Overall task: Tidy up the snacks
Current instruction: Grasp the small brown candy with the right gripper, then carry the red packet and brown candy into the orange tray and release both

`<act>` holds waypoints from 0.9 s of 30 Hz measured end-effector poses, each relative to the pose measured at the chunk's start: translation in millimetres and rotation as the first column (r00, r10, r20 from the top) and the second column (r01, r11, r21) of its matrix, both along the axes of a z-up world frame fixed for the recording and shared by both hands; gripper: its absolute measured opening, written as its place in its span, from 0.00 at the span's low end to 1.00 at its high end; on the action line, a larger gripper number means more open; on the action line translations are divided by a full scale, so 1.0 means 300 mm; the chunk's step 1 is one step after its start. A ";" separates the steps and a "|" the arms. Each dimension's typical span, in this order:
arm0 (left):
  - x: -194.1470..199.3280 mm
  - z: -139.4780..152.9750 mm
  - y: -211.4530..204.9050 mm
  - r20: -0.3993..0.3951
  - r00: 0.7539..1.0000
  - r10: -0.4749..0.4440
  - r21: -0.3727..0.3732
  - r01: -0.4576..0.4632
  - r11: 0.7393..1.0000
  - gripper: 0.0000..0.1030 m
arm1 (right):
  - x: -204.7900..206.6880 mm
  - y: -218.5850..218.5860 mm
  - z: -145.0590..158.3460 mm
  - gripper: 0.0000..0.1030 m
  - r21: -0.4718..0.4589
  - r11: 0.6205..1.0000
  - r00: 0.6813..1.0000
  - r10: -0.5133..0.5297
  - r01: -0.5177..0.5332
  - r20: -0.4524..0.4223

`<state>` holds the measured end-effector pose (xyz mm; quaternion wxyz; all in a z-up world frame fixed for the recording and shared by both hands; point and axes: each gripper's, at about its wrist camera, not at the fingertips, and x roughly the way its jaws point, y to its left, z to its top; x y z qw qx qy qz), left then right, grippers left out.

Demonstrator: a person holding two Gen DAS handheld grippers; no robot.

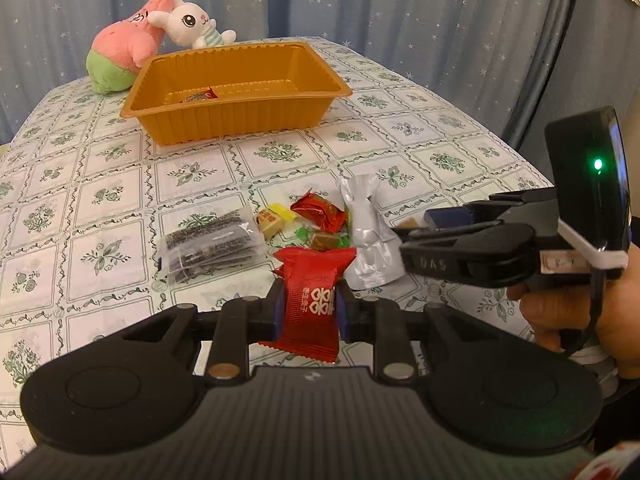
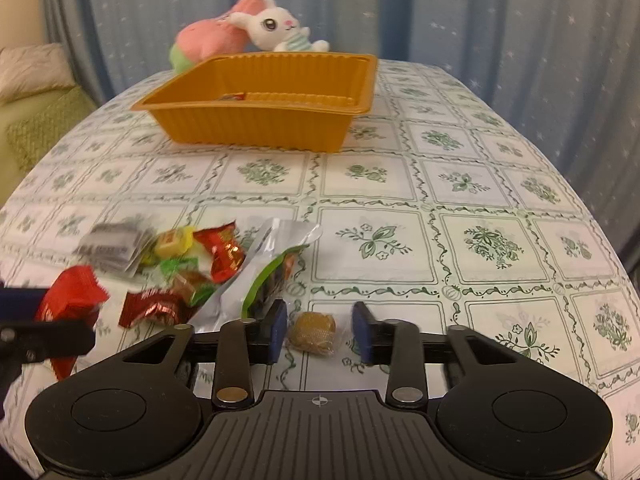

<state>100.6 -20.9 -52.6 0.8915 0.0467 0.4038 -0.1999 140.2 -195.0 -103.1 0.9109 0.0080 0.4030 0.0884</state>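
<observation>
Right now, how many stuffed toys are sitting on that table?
2. A pink and green plush lies behind the orange tray at the table's far end, and a white bunny leans against it. Others may be hidden.

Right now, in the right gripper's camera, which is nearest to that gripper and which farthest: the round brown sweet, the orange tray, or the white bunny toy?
1. Round brown sweet: between the open fingers of the right gripper, on the tablecloth.
2. Orange tray: mid-table, straight ahead.
3. White bunny toy: behind the tray, at the table's far edge.
</observation>
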 end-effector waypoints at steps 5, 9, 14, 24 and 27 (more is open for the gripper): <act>-0.004 0.002 -0.009 -0.002 1.000 0.001 -0.001 -0.001 1.000 0.22 | -0.015 0.002 -0.002 0.50 0.005 1.000 1.000 0.013 -0.013 0.009; -0.003 0.001 -0.005 -0.005 1.000 0.010 0.004 -0.010 1.000 0.22 | -0.015 0.001 0.008 0.23 0.004 1.000 1.000 0.013 -0.013 0.007; -0.003 0.010 0.001 -0.001 1.000 0.025 0.006 -0.025 1.000 0.22 | -0.025 -0.002 0.023 0.11 0.009 1.000 1.000 0.001 -0.001 0.010; -0.012 0.054 0.018 0.005 0.995 0.100 -0.012 -0.100 0.995 0.22 | -0.072 -0.039 0.119 0.11 0.015 1.000 0.998 -0.022 0.021 0.067; -0.017 0.074 0.026 0.010 0.992 0.128 -0.021 -0.128 0.992 0.22 | -0.087 -0.044 0.151 0.11 0.019 1.000 0.997 -0.026 0.025 0.077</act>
